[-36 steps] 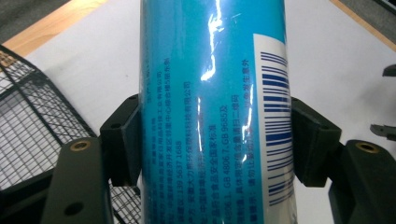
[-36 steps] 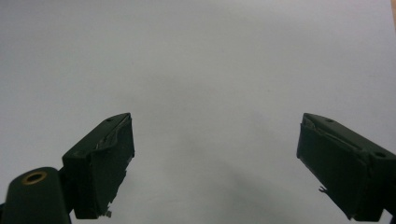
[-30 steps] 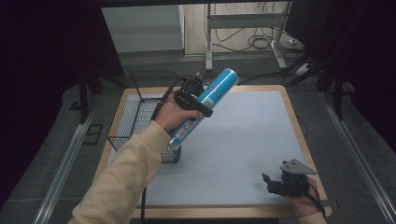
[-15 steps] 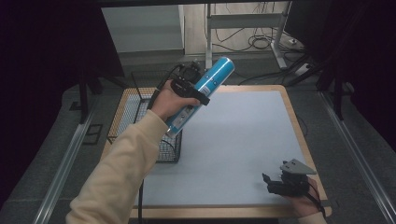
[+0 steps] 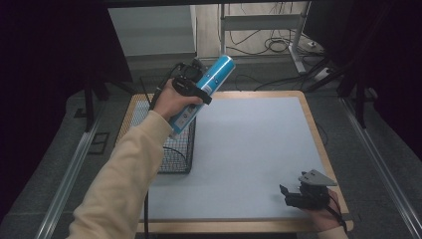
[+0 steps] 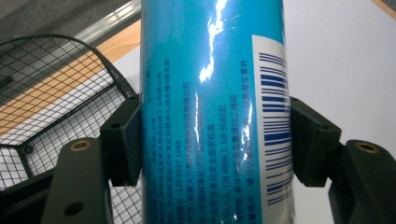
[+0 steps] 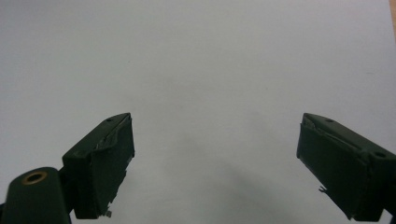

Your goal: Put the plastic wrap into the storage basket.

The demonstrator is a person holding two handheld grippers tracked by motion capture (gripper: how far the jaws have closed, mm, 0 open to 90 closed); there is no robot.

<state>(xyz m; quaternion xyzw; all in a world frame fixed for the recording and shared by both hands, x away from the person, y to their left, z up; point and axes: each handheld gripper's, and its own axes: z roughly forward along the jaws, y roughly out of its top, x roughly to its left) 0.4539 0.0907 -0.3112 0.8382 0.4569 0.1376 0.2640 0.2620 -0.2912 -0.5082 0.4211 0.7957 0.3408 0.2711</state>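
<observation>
A tall blue can (image 5: pixel 209 84) with a barcode label is tilted in the air over the left part of the table, above the wire basket (image 5: pixel 169 149). My left gripper (image 5: pixel 191 89) is shut on it around its middle. In the left gripper view the can (image 6: pixel 215 112) stands between both black pads (image 6: pixel 123 140), which press on its sides. My right gripper (image 5: pixel 298 195) rests low near the table's front right corner. Its jaws stand wide apart in the right gripper view (image 7: pixel 215 158) with nothing between them.
A black wire basket stands at the table's left side on the light mat (image 5: pixel 249 149). The wooden table edge (image 5: pixel 318 144) frames the mat. Metal rails run along both sides on the floor, and cables lie beyond the far edge.
My left hand has carried the can up and away from me, toward the table's far left. The right gripper has stayed where it was.
</observation>
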